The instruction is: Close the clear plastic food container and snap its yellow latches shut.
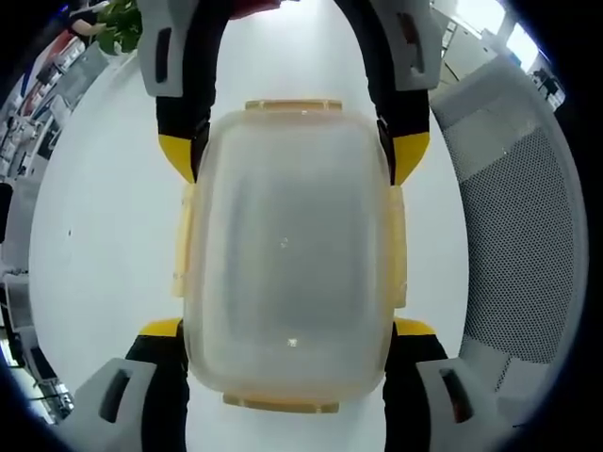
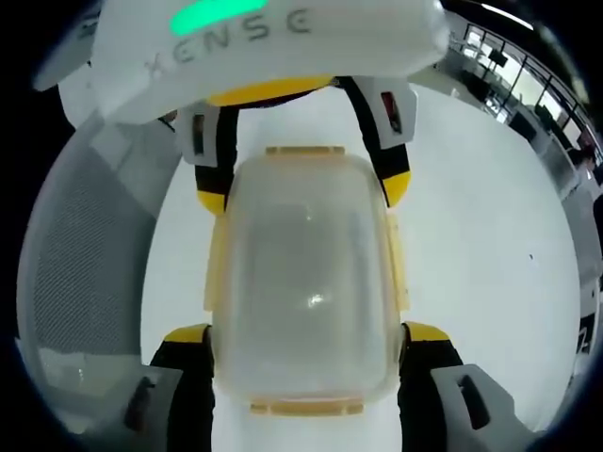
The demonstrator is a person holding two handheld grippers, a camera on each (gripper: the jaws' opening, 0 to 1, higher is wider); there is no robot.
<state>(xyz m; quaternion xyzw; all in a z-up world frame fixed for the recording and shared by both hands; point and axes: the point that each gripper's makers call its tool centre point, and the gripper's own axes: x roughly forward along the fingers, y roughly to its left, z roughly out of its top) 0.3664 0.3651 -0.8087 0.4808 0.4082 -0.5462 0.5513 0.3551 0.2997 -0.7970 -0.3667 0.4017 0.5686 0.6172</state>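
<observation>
- Container [image 1: 287, 254]: your clear plastic box sat on the white table [image 1: 104, 235], lid on, with a yellow latch [image 1: 292, 105] at its far end and another at its near end in the left gripper view.
- Your left gripper [image 1: 287, 330] had its jaws spread wide, one yellow-tipped finger [image 1: 160, 330] on each side of the container's near end, right against the long side walls; whether they pressed or merely touched, you could not tell from that view.
- Your right gripper [image 2: 306, 334] stood the same way at the opposite end of the container [image 2: 301, 282], jaws wide apart, yellow fingertips [image 2: 187, 334] close against both long sides.
- Each gripper showed in the other's view at the far end of the box, reaching in from beyond it, so the two faced each other across the container.
- Side latches [image 2: 398, 273] lay along the long edges of the lid; whether they were snapped down could not be told.
- Beside the table you had a grey mesh chair [image 1: 518, 245], to the right in the left gripper view.
</observation>
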